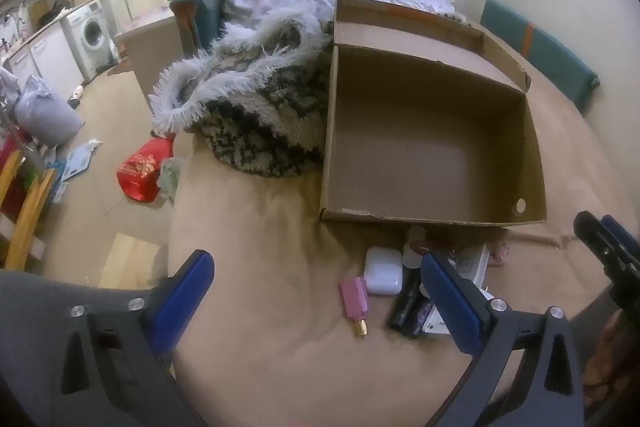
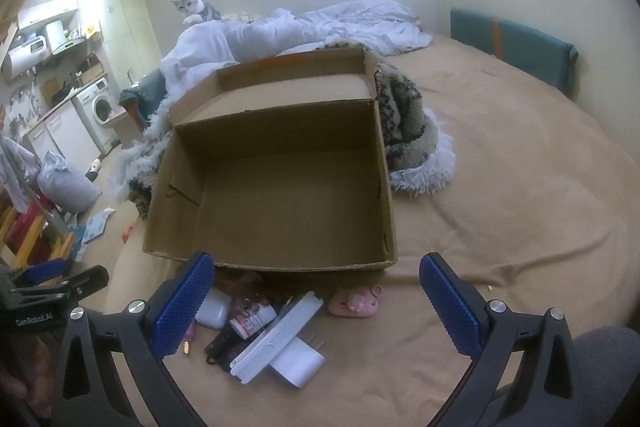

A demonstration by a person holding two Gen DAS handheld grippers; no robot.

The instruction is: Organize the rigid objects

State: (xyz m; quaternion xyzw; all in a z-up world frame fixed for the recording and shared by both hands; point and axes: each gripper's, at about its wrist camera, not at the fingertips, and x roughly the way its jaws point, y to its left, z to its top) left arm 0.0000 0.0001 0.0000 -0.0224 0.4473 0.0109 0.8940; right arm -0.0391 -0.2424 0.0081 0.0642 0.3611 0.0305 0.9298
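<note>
Both grippers hang with jaws spread wide, nothing between the ribbed blue pads. Ahead of the left gripper (image 1: 318,291) a corrugated cardboard box (image 1: 432,151) sits on a tan bedsheet (image 1: 260,347), lid flap folded back, its inside bare. A shaggy black-and-cream blanket (image 1: 256,115) with a fluffy white fringe presses against the box's far-left wall.

The clutter lies just short of the box's near wall. Seen from the right gripper (image 2: 316,303), a glossy white case (image 2: 214,311) sits by the left pad, then a small labelled bottle (image 2: 252,321), a flat white bar (image 2: 276,337) lying over a charger (image 2: 298,363) (prongs up), and a rounded pink case (image 2: 354,301) nearer the middle. A pink tube (image 1: 354,297) with a brass tip lies between the left gripper's jaws.
</note>
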